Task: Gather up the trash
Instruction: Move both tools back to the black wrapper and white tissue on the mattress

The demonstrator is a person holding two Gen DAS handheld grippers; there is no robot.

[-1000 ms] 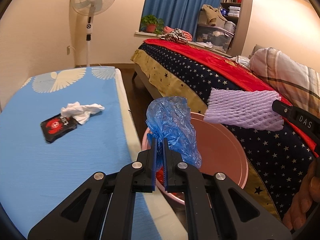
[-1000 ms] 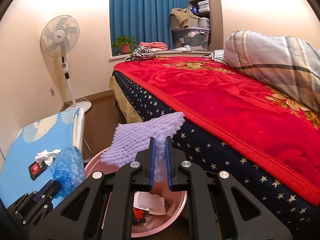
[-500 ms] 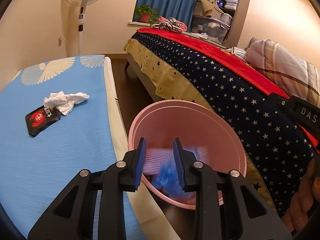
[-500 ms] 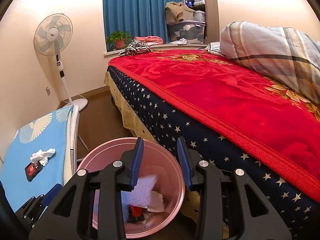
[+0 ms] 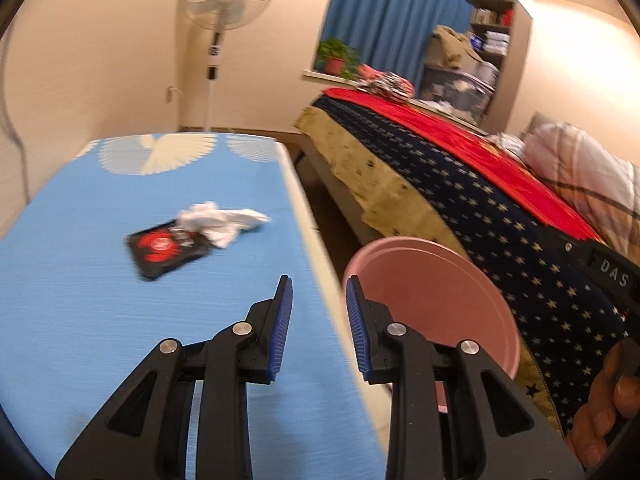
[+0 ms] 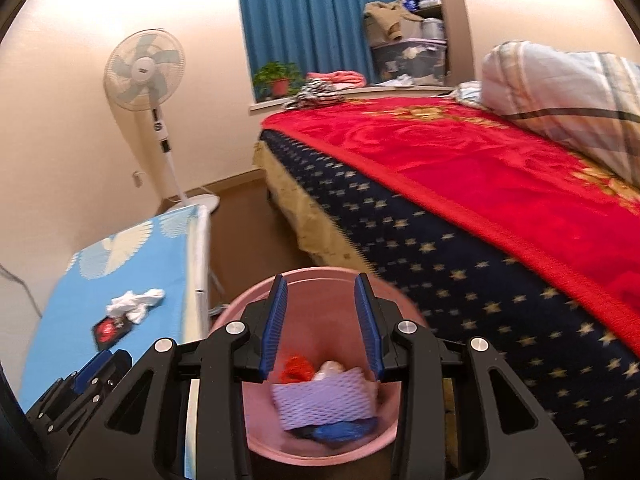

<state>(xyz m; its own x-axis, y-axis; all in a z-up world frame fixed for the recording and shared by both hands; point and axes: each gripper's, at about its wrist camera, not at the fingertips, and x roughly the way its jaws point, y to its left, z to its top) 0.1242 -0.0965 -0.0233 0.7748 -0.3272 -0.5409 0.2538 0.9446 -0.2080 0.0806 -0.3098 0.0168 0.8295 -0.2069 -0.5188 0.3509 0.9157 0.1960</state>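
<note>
Claws both parted and empty. Left claw (image 5: 319, 318) hovering over the edge of the blue-covered bench (image 5: 100, 320), nothing between its blue pads. Right claw (image 6: 321, 322) poised above the pink bin (image 6: 280, 446), gripping nothing. Inside the bin: purple foam net (image 6: 324, 402) on top, blue plastic bag (image 6: 340, 432) under it, something red (image 6: 296, 368) behind. On the bench, well apart from both claws: crumpled white tissue (image 5: 218, 222) touching a black packet with a red crab print (image 5: 166, 250). Bin standing on the floor between bench and bed (image 6: 460, 240).
</note>
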